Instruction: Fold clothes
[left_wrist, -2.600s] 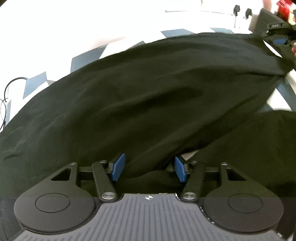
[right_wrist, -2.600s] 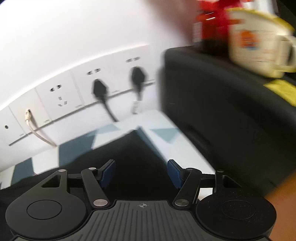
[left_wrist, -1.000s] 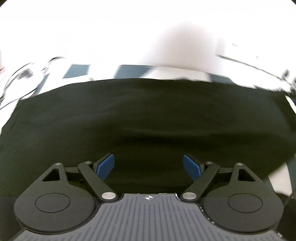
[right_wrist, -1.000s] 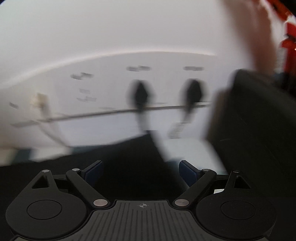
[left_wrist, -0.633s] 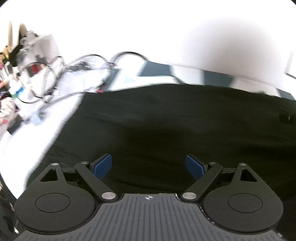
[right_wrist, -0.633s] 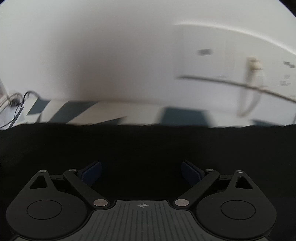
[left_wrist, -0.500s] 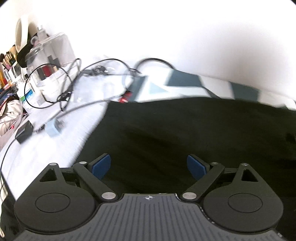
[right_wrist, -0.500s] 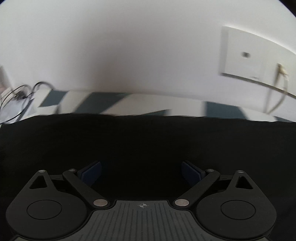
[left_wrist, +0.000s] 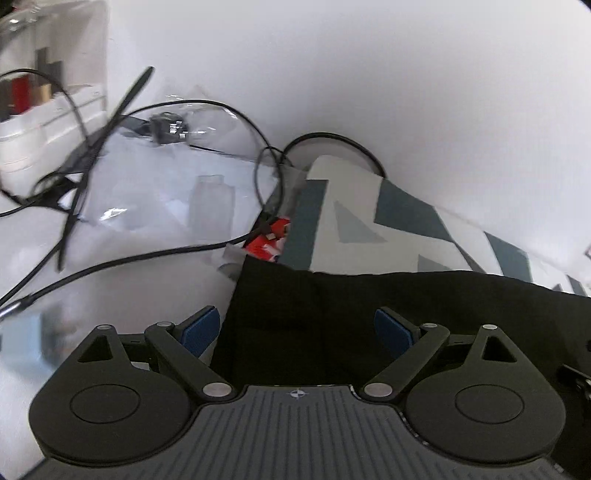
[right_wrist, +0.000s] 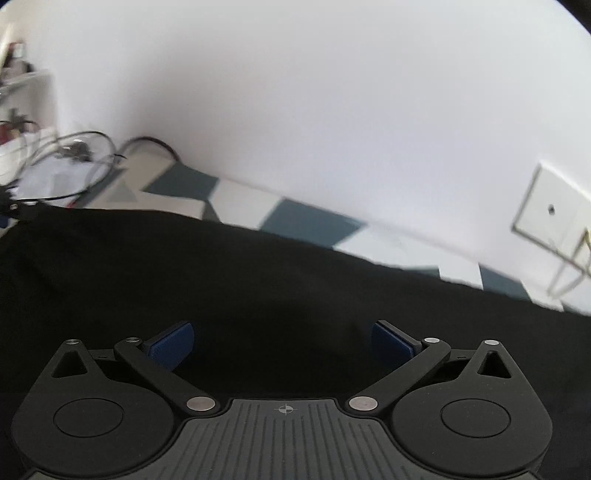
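Observation:
A black garment (left_wrist: 369, 306) lies flat on a cloth with white and blue-grey shapes (left_wrist: 354, 221). In the left wrist view its far left corner sits just ahead of my left gripper (left_wrist: 297, 330), which hovers open over that corner; nothing is pinched between the blue pads. In the right wrist view the black garment (right_wrist: 258, 280) fills the lower half. My right gripper (right_wrist: 282, 341) hangs over its middle with the jaws still opening and no fabric between the pads.
Left of the garment's corner lie black cables (left_wrist: 122, 258), a clear plastic sheet (left_wrist: 147, 192), a small clear bottle (left_wrist: 211, 206) and a red packet (left_wrist: 269, 240). A white storage box (left_wrist: 44, 110) stands far left. The white wall (right_wrist: 332, 110) runs behind, with a socket plate (right_wrist: 550, 218) at right.
Both grippers have swept left along the garment's far edge. The left one now reaches the left corner with the cables in view. The right one has left the sockets and opened wider.

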